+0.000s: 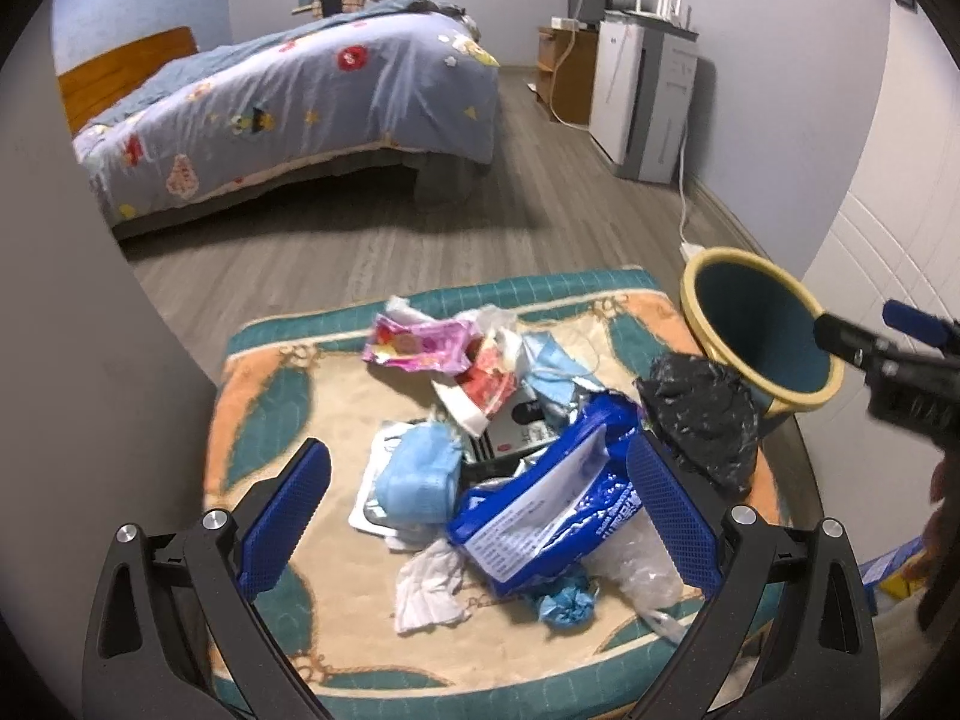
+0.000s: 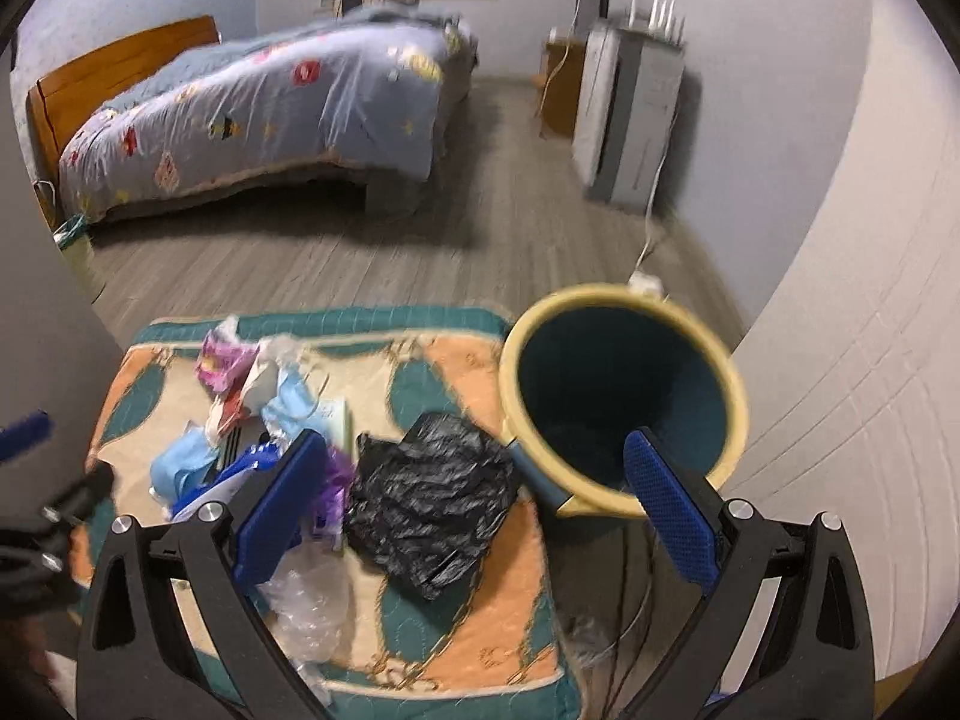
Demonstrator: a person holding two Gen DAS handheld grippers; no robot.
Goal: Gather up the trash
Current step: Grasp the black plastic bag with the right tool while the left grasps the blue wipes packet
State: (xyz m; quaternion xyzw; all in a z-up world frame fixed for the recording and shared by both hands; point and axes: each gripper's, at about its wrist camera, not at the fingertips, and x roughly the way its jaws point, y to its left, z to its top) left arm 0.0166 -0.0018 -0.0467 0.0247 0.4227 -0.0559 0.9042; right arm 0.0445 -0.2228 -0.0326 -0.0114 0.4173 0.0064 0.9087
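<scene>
A heap of trash lies on a patterned mat [image 1: 264, 396]: a blue wipes packet [image 1: 540, 516], a light blue face mask [image 1: 420, 474], a pink wrapper [image 1: 414, 348], white tissue [image 1: 426, 588] and a crumpled black plastic bag [image 1: 702, 420]. My left gripper [image 1: 480, 510] hovers open over the heap, its fingers either side of the mask and the blue packet. A teal bin with a yellow rim [image 2: 624, 396] stands tilted at the mat's right edge. My right gripper [image 2: 474, 504] is open above the black bag [image 2: 432, 504] and the bin's mouth, holding nothing.
A bed with a blue patterned quilt [image 1: 288, 114] stands across the grey wood floor [image 1: 420, 240]. A white cabinet [image 1: 648, 102] and a wooden side table line the right wall, with a white cable running to a socket block [image 2: 645, 283]. A grey wall [image 1: 78, 360] borders the mat's left.
</scene>
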